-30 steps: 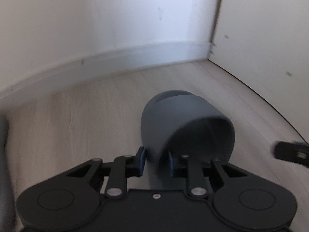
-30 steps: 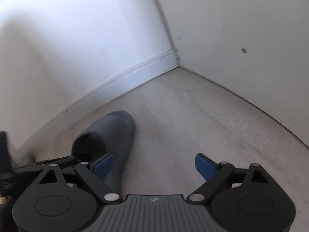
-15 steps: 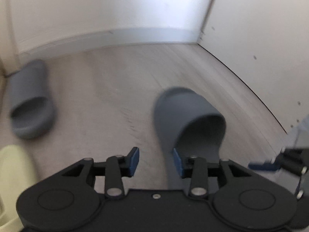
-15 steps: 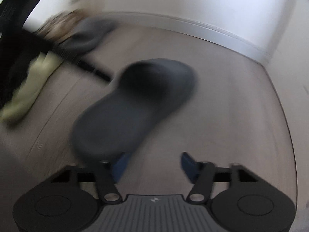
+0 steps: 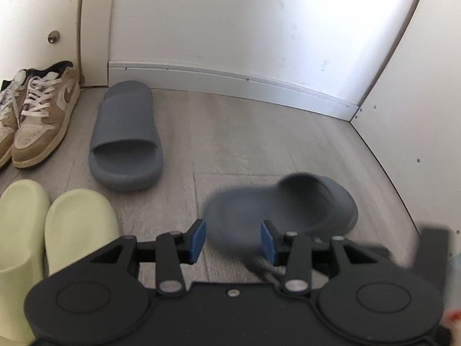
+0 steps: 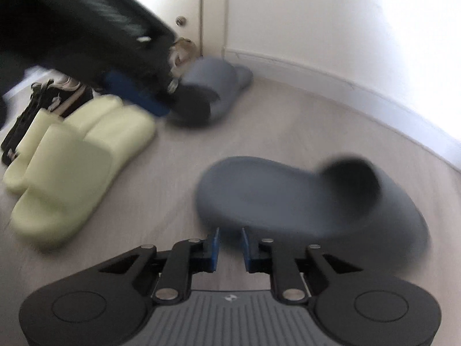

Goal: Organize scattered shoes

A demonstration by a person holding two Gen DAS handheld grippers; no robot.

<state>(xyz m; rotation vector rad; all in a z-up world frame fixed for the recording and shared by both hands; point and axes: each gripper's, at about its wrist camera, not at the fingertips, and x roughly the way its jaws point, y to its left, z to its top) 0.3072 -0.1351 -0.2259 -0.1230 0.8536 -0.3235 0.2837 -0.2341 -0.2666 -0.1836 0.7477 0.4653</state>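
A grey slide lies blurred on the floor just beyond my left gripper, which is open and empty with the slide's heel near the gap. In the right wrist view the same slide sits just ahead of my right gripper. Its jaws are narrowed to a small gap at the slide's heel edge; I cannot tell whether they pinch it. The matching grey slide rests near the baseboard, also showing in the right wrist view.
A pair of pale green slides lies at the left, also in the right wrist view. Tan sneakers stand by a door. White walls meet at a corner. The left gripper's body fills the right view's upper left.
My left gripper has let go of the grey slide and pulled back, opening wider. My right gripper has swung around to the slide's heel and narrowed its jaws.
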